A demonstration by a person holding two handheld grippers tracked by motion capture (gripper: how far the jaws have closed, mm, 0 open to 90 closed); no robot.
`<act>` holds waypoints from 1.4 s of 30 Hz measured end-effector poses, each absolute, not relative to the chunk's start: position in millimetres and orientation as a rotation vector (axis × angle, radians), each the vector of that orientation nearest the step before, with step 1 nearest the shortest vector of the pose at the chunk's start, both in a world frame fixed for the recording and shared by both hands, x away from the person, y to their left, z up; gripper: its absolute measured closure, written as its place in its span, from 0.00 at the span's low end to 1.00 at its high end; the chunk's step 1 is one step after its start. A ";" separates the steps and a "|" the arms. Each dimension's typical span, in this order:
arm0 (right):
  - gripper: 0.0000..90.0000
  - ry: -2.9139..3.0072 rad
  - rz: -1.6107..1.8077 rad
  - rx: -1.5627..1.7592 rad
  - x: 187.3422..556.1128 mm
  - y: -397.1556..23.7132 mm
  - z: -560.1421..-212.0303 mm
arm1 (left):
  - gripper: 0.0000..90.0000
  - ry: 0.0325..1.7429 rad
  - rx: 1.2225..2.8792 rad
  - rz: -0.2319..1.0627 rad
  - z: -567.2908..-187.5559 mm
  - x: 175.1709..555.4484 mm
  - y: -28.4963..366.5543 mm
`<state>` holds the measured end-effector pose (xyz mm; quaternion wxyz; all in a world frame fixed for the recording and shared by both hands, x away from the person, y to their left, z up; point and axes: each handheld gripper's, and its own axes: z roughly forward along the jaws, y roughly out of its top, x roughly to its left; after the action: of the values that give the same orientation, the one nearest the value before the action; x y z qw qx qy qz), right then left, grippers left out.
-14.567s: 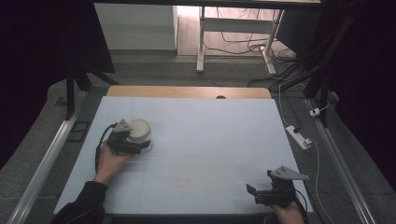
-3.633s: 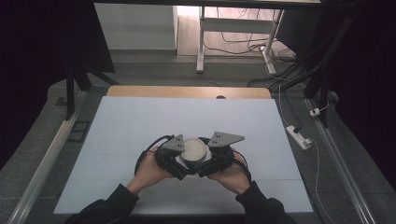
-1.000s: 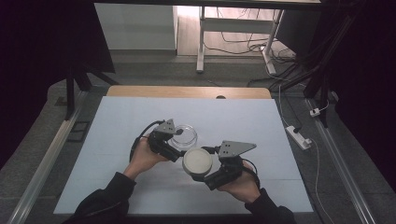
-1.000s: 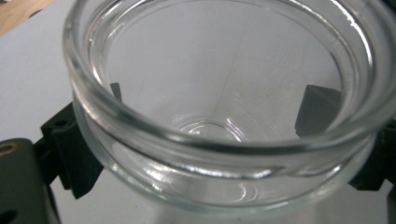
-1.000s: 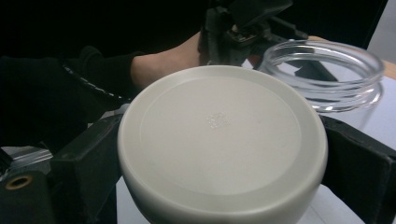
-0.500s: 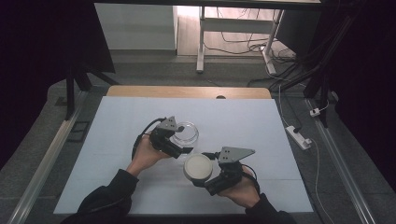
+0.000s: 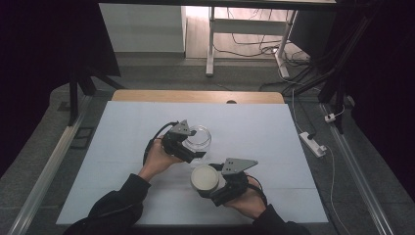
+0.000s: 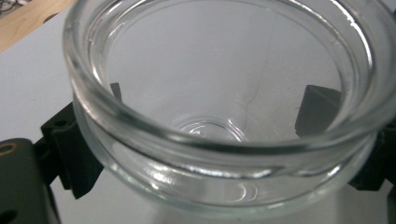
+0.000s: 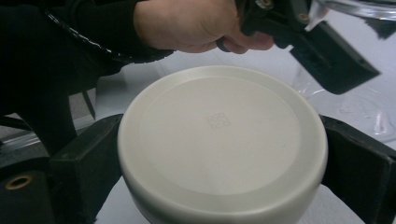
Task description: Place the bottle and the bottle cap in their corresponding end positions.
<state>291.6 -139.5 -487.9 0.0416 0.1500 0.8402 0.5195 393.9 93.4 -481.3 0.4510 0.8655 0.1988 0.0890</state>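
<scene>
A clear glass jar [image 7: 197,138] without its lid stands near the middle of the white table [image 7: 254,127]. My left gripper [image 7: 192,149] is shut on the jar, one jaw on either side of its neck [image 8: 224,140]. A round cream lid [image 7: 204,178] is clamped between the jaws of my right gripper [image 7: 209,185], a little nearer the person and right of the jar. In the right gripper view the lid [image 9: 222,140] sits flat between both jaws, with the left hand [image 9: 196,25] and the left gripper [image 9: 327,53] beyond it.
A wooden strip [image 7: 195,96] runs along the table's far edge. A white power strip [image 7: 311,143] lies on the floor to the right. Metal rails [image 7: 49,166] flank the table. Bare table surface lies on both sides of the hands.
The right gripper has carried the lid away from the jar toward the person and lowered it. The left gripper keeps the open jar in place.
</scene>
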 end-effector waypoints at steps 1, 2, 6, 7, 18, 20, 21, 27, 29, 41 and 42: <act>0.08 2.574 1.584 0.457 291.9 -138.4 -489.7 | 0.08 0.490 2.139 0.221 -482.3 394.9 92.2; 0.08 2.573 1.580 0.451 292.0 -137.1 -491.7 | 0.08 0.490 2.139 0.221 -482.3 394.9 92.2; 0.08 2.586 1.552 0.439 293.3 -131.3 -500.2 | 0.08 0.493 2.142 0.230 -486.0 398.3 87.6; 0.08 2.586 1.552 0.439 293.3 -131.3 -500.2 | 0.08 0.495 2.142 0.230 -487.1 398.9 86.9; 0.08 2.648 1.455 0.440 299.3 -117.5 -524.6 | 0.08 0.544 2.147 0.244 -500.4 406.5 90.0; 0.08 2.656 1.445 0.443 300.3 -116.5 -527.1 | 0.08 0.554 2.146 0.245 -502.5 408.2 90.8; 0.08 2.661 1.440 0.446 300.6 -115.9 -528.3 | 0.08 0.558 2.145 0.247 -503.7 408.8 91.1; 0.08 2.680 1.394 0.430 301.9 -111.6 -534.7 | 0.08 0.577 2.144 0.262 -510.2 412.7 92.2; 0.08 2.687 1.377 0.437 302.4 -110.1 -535.5 | 0.08 0.579 2.143 0.263 -511.0 413.4 92.1; 0.08 2.710 1.328 0.479 305.5 -107.3 -537.1 | 0.08 0.587 2.135 0.273 -516.9 418.4 90.0; 0.08 2.713 1.321 0.485 305.8 -106.9 -537.2 | 0.08 0.587 2.134 0.272 -517.2 418.6 90.2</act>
<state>305.8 -106.9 -537.2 0.0428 0.1585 0.8869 0.4317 418.6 90.2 -517.2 0.4403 0.8593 0.2362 0.1095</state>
